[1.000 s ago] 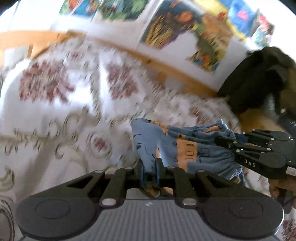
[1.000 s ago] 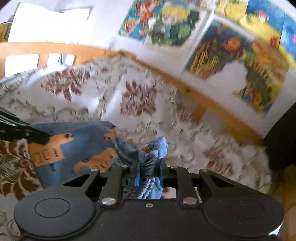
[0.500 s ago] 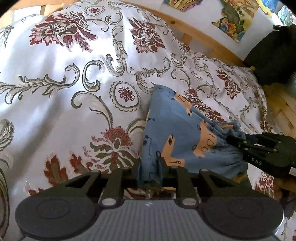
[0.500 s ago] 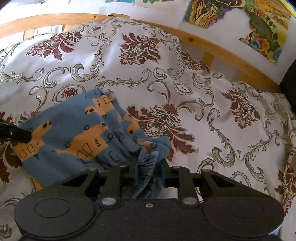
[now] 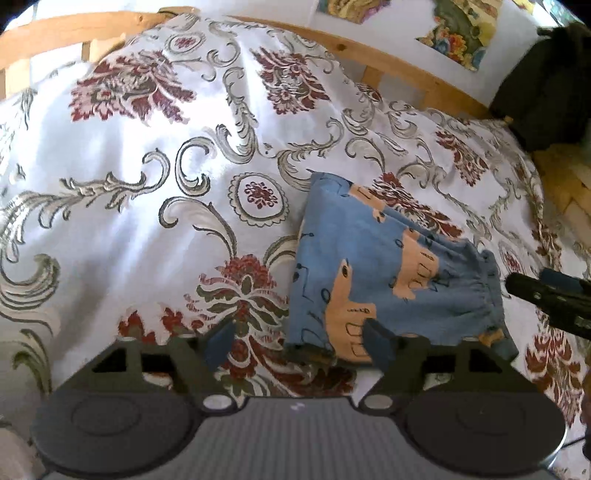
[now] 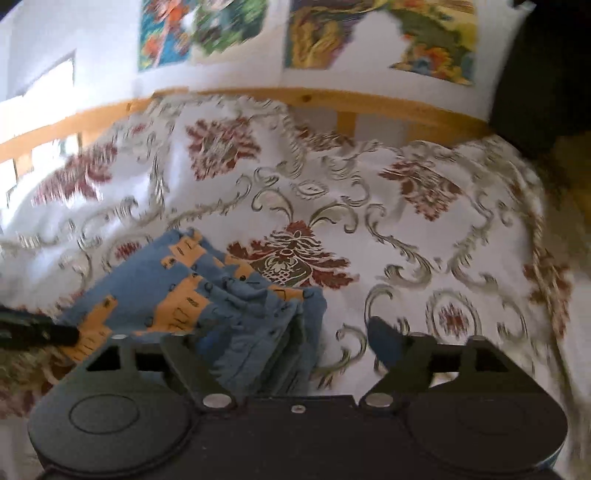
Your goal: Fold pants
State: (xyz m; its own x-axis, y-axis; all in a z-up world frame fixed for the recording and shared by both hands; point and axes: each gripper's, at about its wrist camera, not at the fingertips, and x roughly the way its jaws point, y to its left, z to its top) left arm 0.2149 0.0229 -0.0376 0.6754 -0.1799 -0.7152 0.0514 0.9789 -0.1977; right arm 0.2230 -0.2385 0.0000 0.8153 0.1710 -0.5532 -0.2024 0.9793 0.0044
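Left wrist view, pants: the folded blue pants [image 5: 373, 273] with orange print lie flat on the floral bedspread [image 5: 155, 206].
Left wrist view, left gripper: the left gripper [image 5: 299, 343] is spread wide with nothing between its fingers; one fingertip overlaps the near edge of the pants, the other sits over bare bedspread beside them.
Left wrist view, right gripper: the right gripper [image 5: 546, 295] enters just beside the gathered waistband; its fingers cannot be judged from here.
Left wrist view, surroundings: a wooden bed rail [image 5: 388, 59] runs beyond the pants, with a dark garment [image 5: 546, 88] at its far end.
Right wrist view, pants: the stacked fold layers show at the waistband end [image 6: 207, 295], a detail hidden in the other view.
Right wrist view, right gripper: the right gripper [image 6: 291, 343] is parted wide and holds nothing; the pants lie against its left finger.
Right wrist view, left gripper: only a dark tip [image 6: 37, 332] at the far corner of the pants.
Right wrist view, wall: colourful posters [image 6: 369, 33] above the rail.
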